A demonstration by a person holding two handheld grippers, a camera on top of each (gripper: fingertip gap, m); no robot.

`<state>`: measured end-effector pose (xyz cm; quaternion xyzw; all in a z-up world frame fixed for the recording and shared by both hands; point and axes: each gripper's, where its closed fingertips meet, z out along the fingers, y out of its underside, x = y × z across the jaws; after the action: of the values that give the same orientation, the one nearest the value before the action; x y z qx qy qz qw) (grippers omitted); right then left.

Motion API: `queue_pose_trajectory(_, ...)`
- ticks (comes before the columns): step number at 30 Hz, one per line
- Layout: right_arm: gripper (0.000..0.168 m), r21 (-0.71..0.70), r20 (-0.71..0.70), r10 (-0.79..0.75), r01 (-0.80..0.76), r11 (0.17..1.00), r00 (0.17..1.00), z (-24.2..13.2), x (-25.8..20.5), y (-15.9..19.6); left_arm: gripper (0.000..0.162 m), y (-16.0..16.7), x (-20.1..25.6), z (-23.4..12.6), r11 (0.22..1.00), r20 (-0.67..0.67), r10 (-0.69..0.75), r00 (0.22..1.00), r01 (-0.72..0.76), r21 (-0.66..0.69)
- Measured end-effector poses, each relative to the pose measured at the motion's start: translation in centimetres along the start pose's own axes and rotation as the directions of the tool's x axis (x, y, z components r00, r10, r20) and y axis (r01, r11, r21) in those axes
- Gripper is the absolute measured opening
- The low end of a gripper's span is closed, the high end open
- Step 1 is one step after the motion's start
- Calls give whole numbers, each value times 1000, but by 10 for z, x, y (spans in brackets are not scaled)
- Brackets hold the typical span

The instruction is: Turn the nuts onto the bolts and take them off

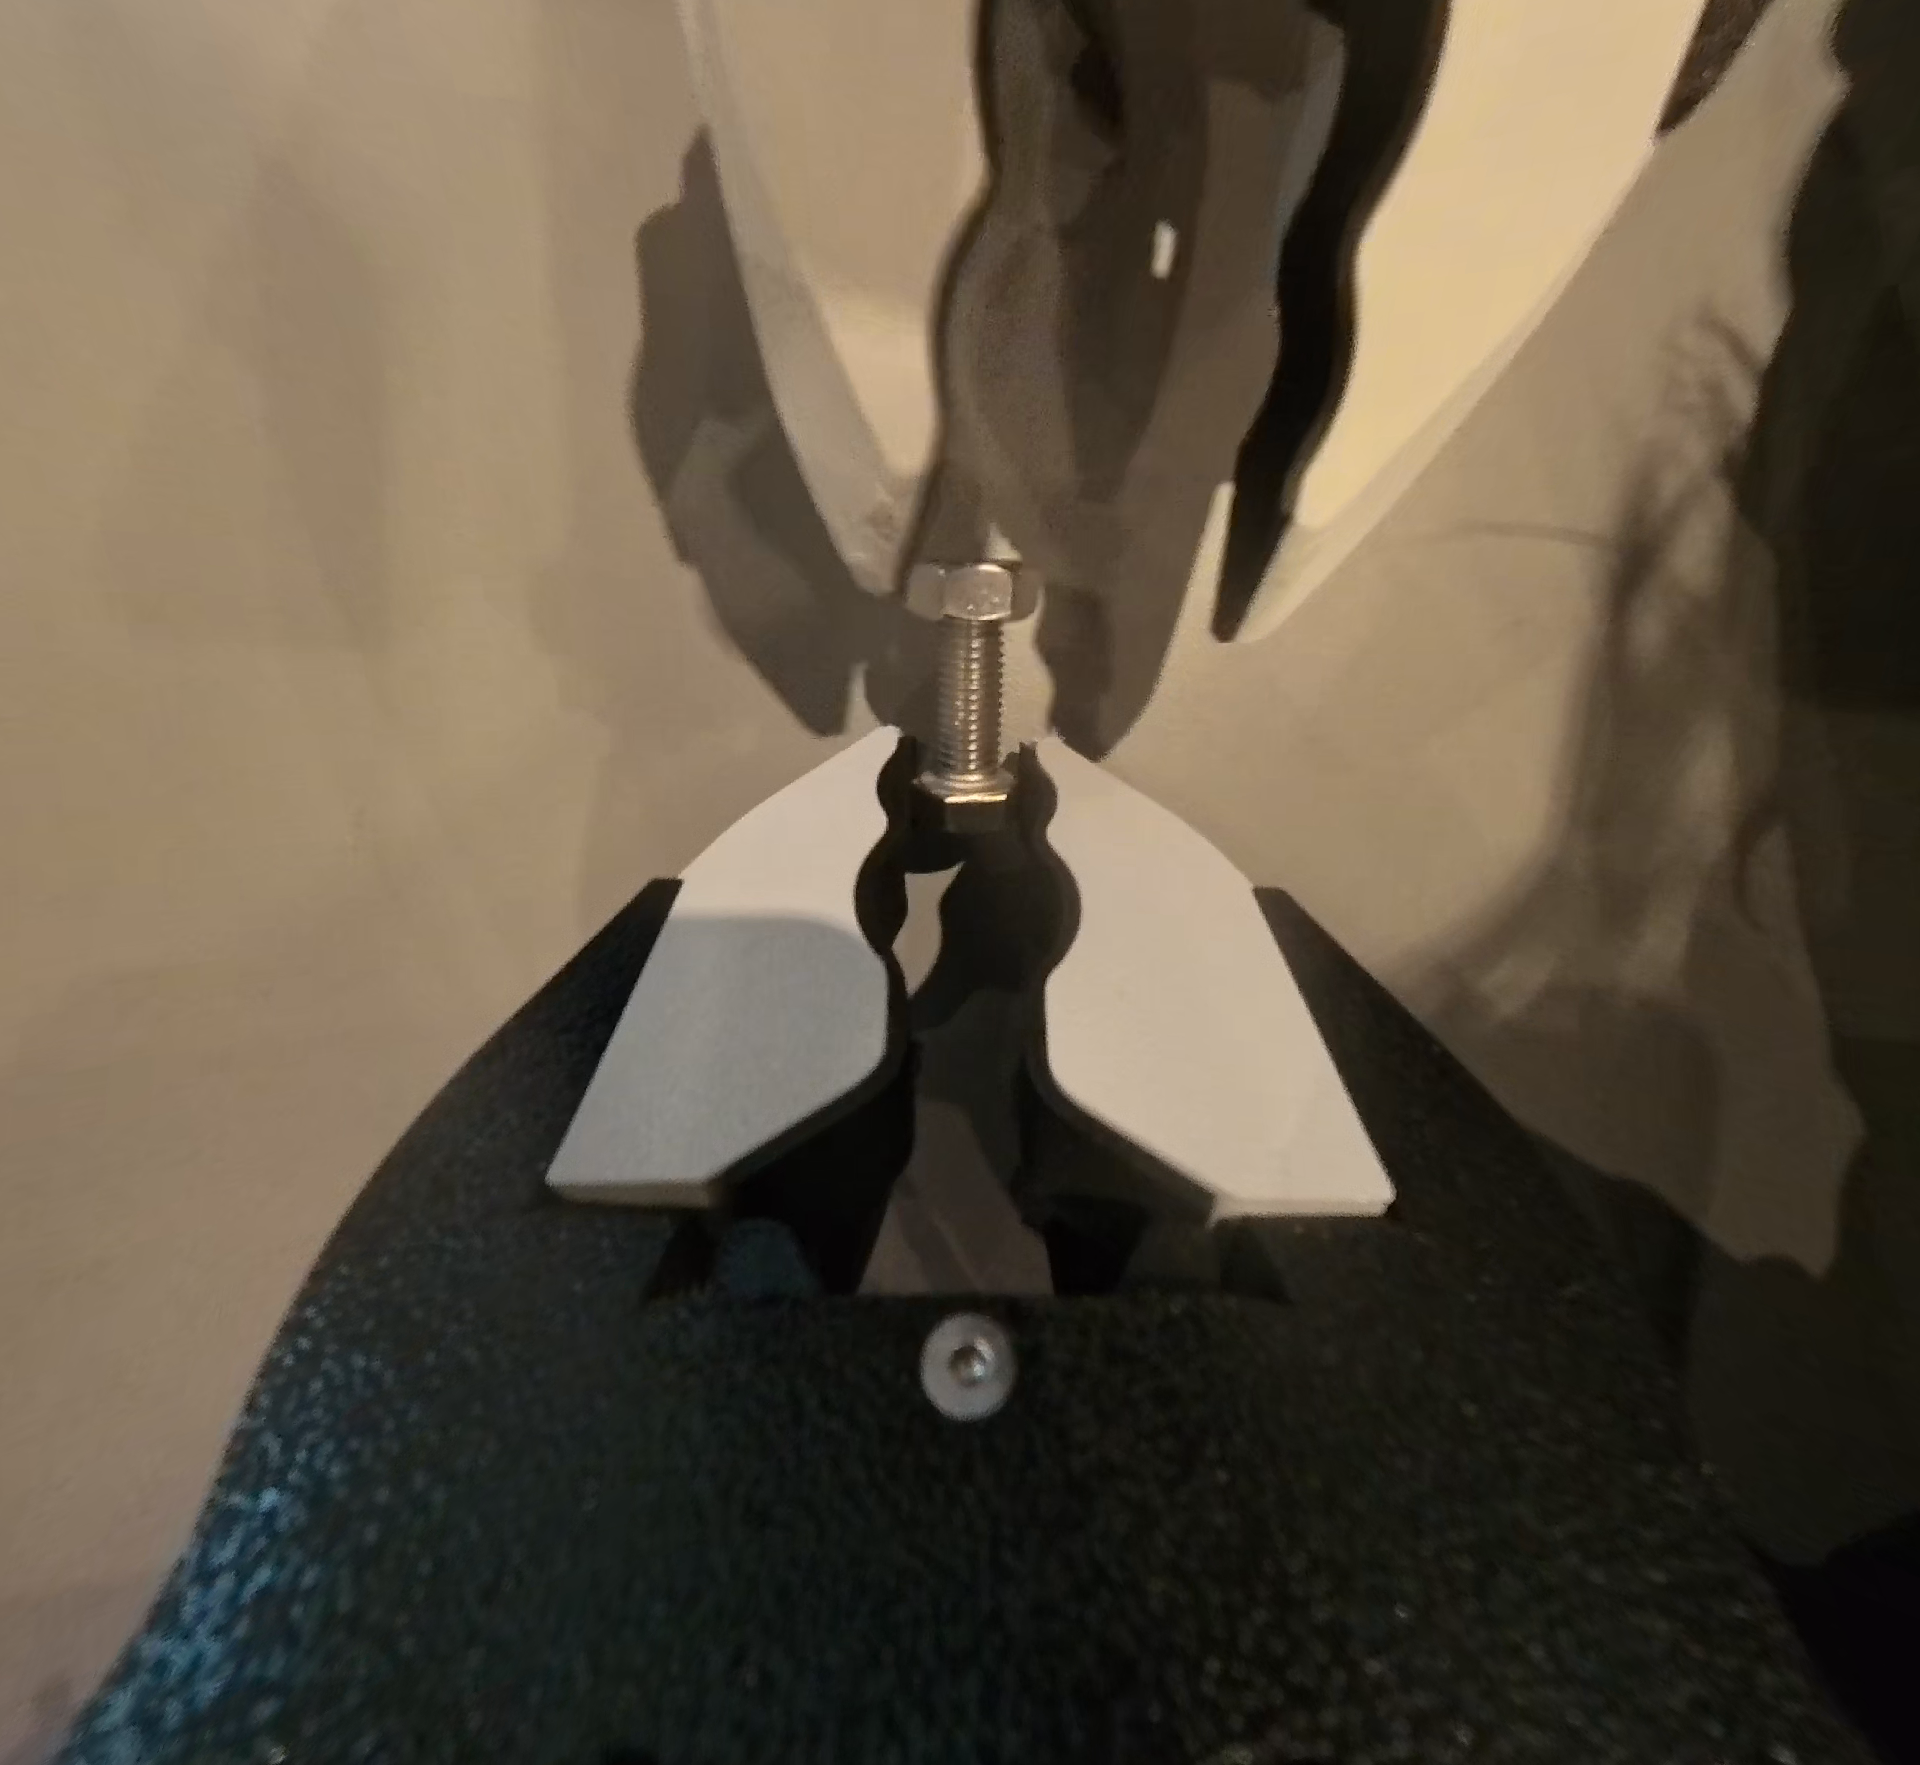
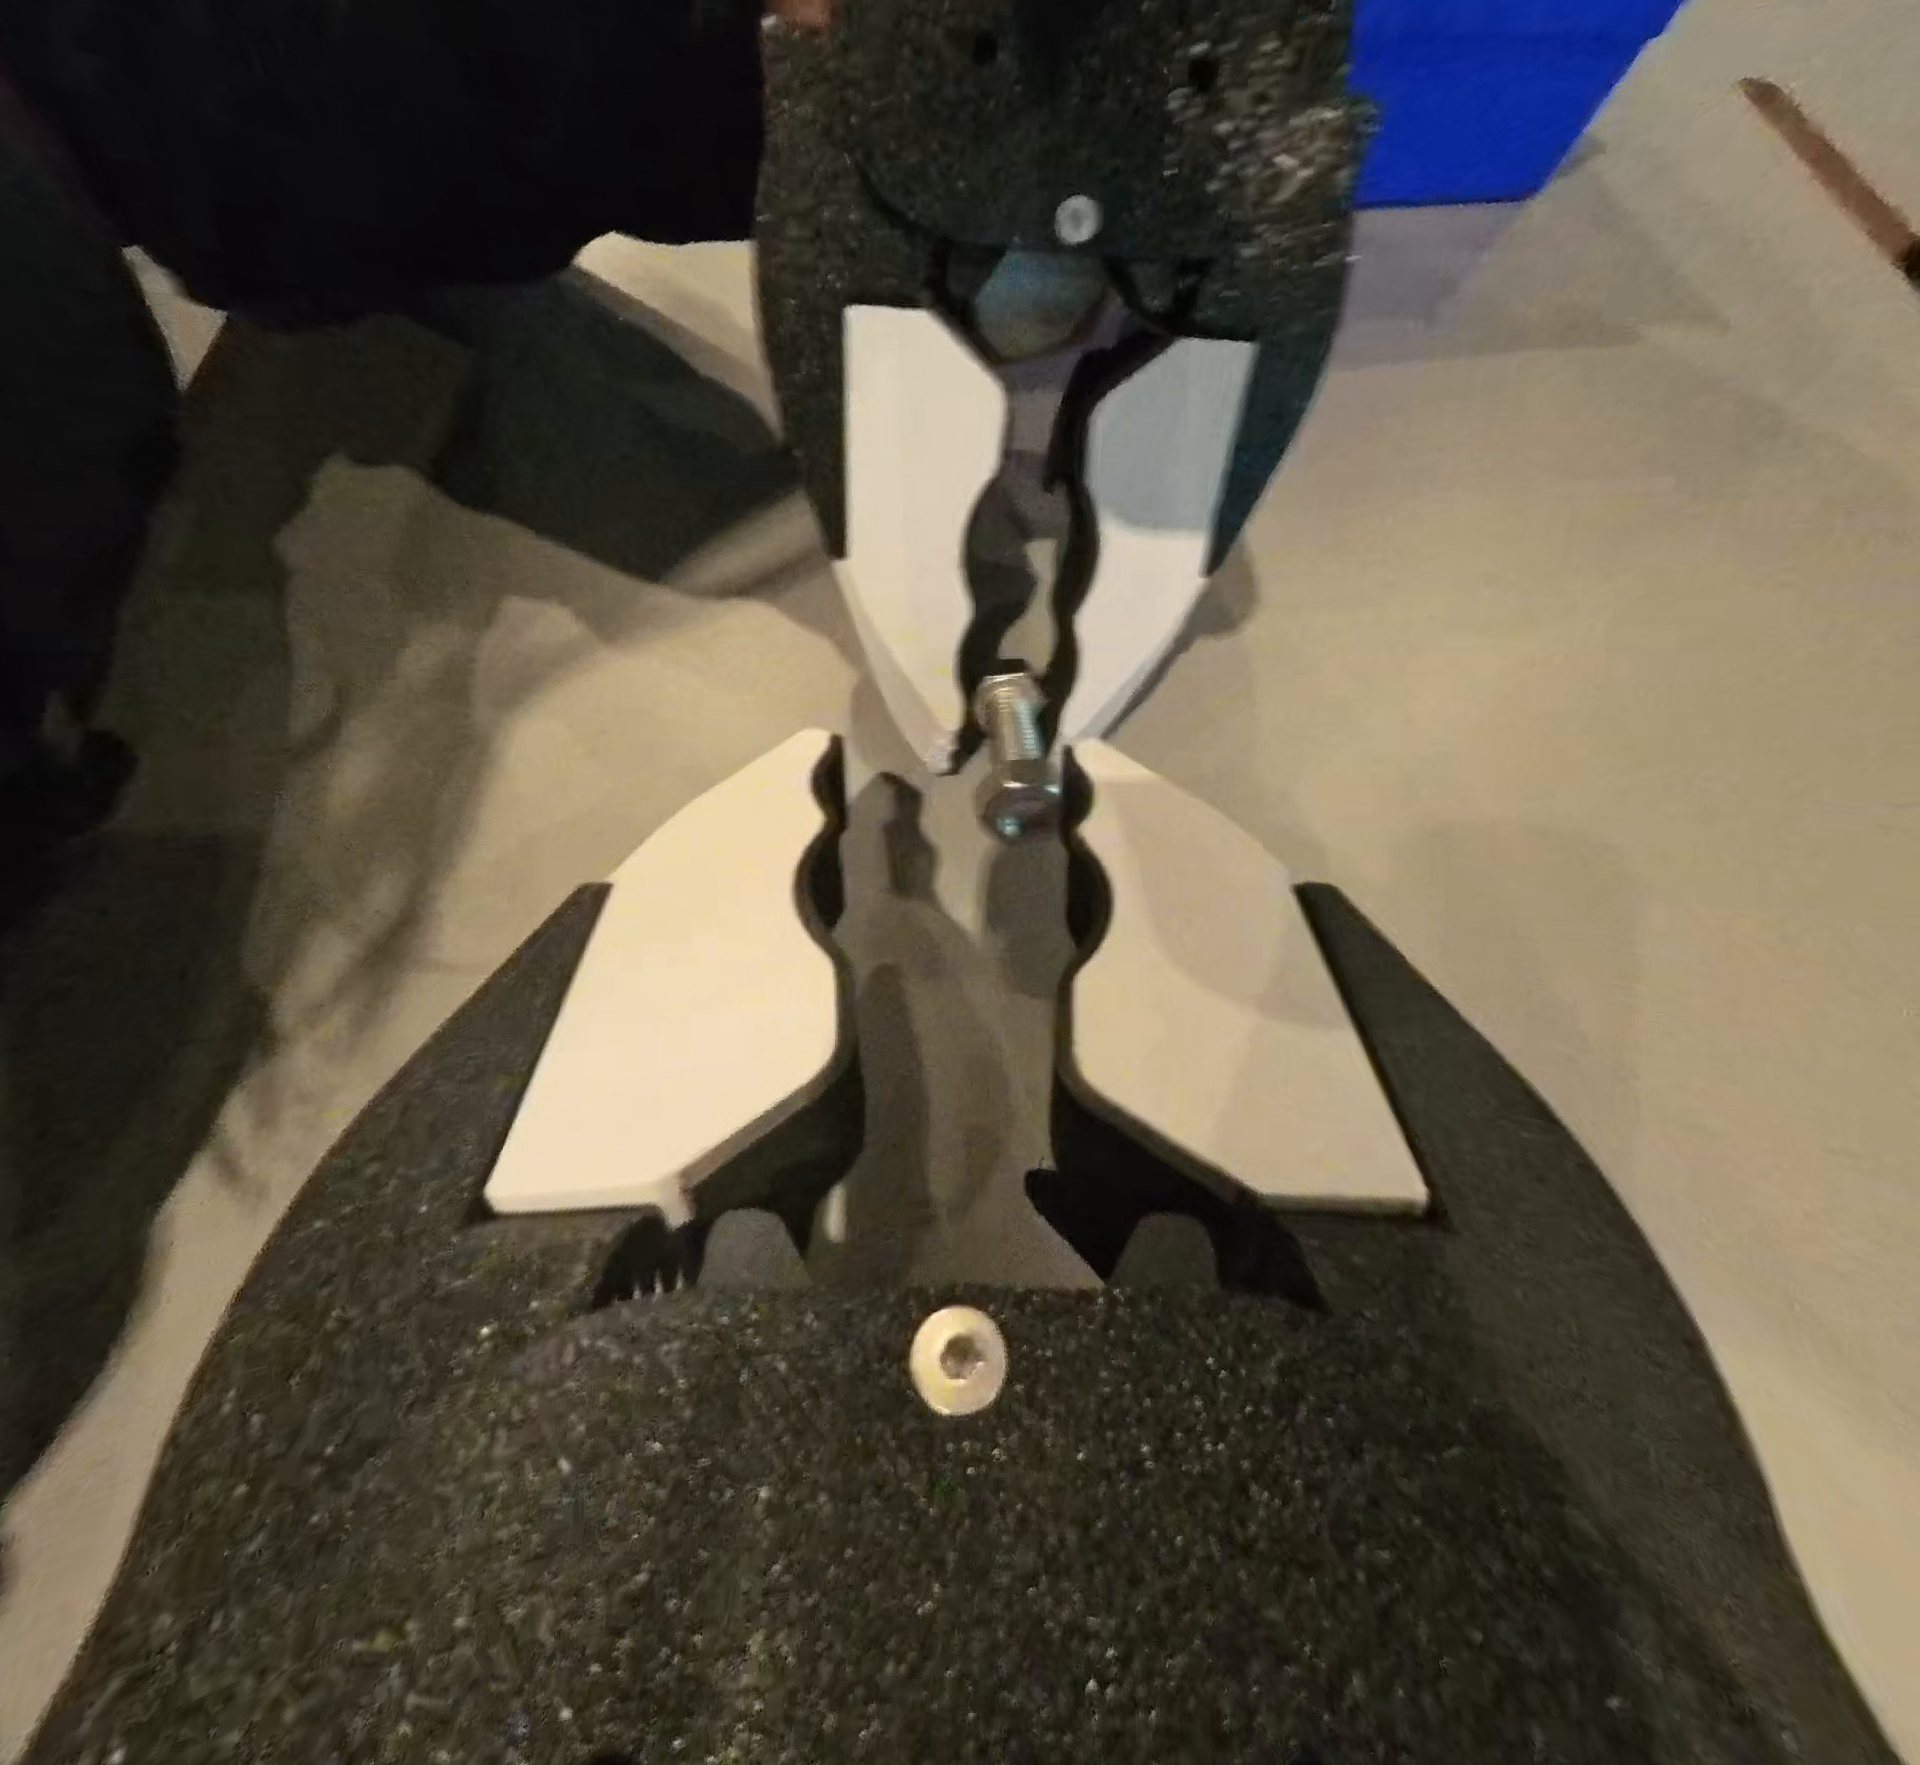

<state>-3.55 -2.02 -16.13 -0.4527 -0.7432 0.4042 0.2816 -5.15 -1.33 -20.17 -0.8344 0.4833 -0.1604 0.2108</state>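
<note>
Bolt mid-frame in my left wrist view, upright. One hex end is pinched in my left gripper; the other hex piece, likely the nut, sits at the far end of the thread. My right gripper is spread apart, one fingertip touching that hex piece, the other clear. Pale table behind, blue box upper right. Judged step: between turns. Next: close the right on it and twist.

Two close, opposed wrist views, both on one bolt.
</note>
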Motion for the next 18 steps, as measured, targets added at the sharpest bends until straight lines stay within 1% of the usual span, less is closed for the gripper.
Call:
queue_pose_trajectory(2,13,-6,74,-16,17,1000,997,-1,-13,1,18,0,0,0,1000,-2,-1,1000,1,2)
queue_pose_trajectory(4,13,13,23,-14,14,1000,1000,-2,-6,-2,18,0,0,0,1000,-2,-1,1000,1,5)
queue_pose_trajectory(6,22,20,-42,59,-59,998,997,-3,9,-2,18,0,0,0,1000,0,2,1000,-2,5)
queue_pose_trajectory(9,32,-20,15,244,-243,970,970,0,12,6,18,0,0,0,1000,3,6,1000,-6,7)
queue_pose_trajectory(11,35,-51,48,342,-340,939,938,4,12,12,18,0,0,0,1000,4,8,1000,-8,12)
queue_pose_trajectory(13,35,-77,78,400,-394,916,913,7,11,15,18,0,0,0,1000,3,8,1000,-8,19)
queue_pose_trajectory(15,28,-87,89,426,-419,904,901,9,10,15,18,0,0,0,1000,3,10,1000,-10,22)
queue_pose_trajectory(16,21,-86,98,419,-412,907,903,9,8,14,18,0,0,0,1000,3,12,1000,-12,24)
queue_pose_trajectory(18,18,-80,76,370,-365,928,926,9,9,12,18,0,2,1,1000,-6,16,1000,-16,27)
